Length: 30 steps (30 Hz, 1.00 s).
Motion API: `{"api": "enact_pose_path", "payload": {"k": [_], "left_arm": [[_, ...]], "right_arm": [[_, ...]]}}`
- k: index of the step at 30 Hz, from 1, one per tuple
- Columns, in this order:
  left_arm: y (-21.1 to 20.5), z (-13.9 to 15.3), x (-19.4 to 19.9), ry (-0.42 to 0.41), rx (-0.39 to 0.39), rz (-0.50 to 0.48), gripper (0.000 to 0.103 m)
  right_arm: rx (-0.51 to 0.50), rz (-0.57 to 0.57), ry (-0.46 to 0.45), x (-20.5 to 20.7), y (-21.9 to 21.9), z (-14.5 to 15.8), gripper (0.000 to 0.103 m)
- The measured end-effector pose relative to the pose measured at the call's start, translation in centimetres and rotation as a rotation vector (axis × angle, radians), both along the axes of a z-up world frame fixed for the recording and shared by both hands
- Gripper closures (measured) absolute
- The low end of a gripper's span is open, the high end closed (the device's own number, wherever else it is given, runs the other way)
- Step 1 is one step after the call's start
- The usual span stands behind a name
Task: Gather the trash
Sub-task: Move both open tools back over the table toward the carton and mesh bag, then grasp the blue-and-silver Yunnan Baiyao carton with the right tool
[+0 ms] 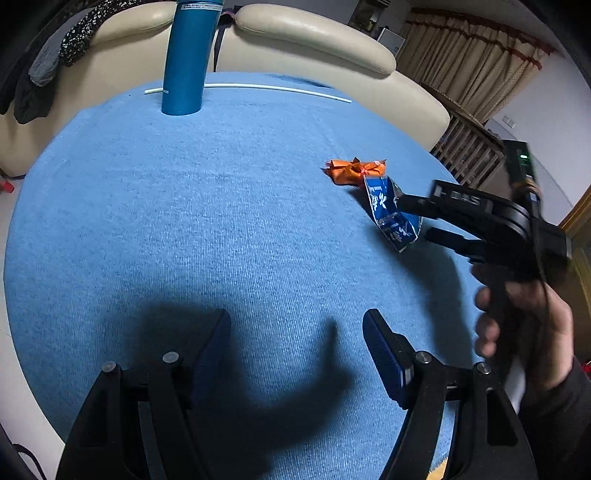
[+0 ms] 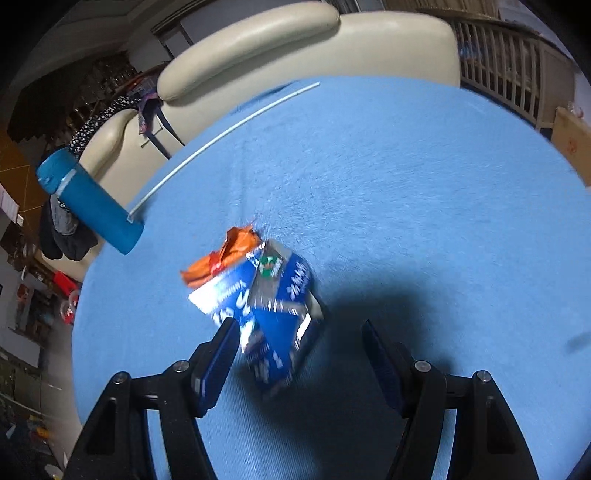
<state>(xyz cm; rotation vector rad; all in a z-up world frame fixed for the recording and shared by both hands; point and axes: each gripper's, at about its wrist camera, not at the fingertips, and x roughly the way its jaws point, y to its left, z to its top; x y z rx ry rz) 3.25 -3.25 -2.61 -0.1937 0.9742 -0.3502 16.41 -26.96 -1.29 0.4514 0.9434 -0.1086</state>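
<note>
Nothing seen collected yet; no bin or bag in view. Blue wrapper and orange wrapper lie touching on blue cloth, orange at 11 o'clock of blue. Right gripper spread apart, blue wrapper between fingers, left pad beside its edge, no pinch judged yet. Left gripper wide, empty, above bare cloth. Both wrappers judged left to gather; teal bottle at 12 o'clock of cloth.

A home living room: a cream leather sofa draped with clothes, brown curtains, and what seems a wooden cot beside the blue-clothed bench.
</note>
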Motion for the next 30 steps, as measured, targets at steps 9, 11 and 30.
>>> {"api": "enact_pose_path", "payload": {"k": [9, 11, 30], "left_arm": [[-1.6, -0.3, 0.8, 0.002, 0.038, -0.015, 0.028], [-2.2, -0.3, 1.5, 0.006, 0.045, -0.031, 0.028], [-12.9, 1.8, 14.5, -0.048, 0.171, -0.111, 0.021]], "right_arm": [[-0.159, 0.076, -0.006, 1.7, 2.0, 0.2, 0.058], [-0.148, 0.079, -0.018, 1.3, 1.7, 0.1, 0.058], [-0.002, -0.047, -0.076, -9.3, -5.3, -0.1, 0.058]]}}
